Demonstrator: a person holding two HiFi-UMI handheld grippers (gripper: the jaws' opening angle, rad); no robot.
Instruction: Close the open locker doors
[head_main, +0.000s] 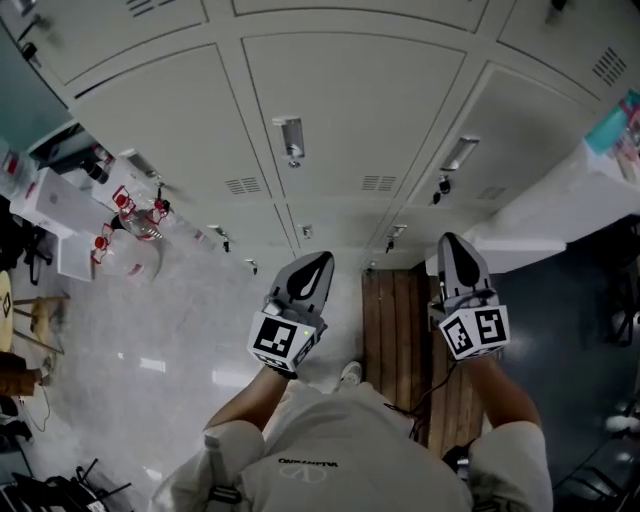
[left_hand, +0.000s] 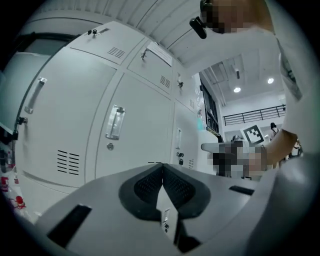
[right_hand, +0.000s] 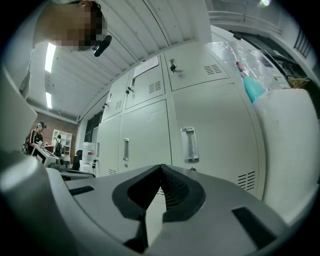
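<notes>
The person stands in front of a row of grey lockers (head_main: 350, 120), with one gripper in each hand, and both grippers point toward the doors. The left gripper (head_main: 305, 282) has its jaws pressed together and nothing is between them. The right gripper (head_main: 458, 255) is also fully closed and empty. The locker doors directly in front of the grippers are closed, each with a metal handle (head_main: 290, 137). At the right side, just beside the right gripper, a white panel (head_main: 560, 205) stands out from the row; it seems to be an open locker door. Neither gripper touches it. A wooden board (head_main: 400, 330) lies on the floor below the right gripper.
</notes>
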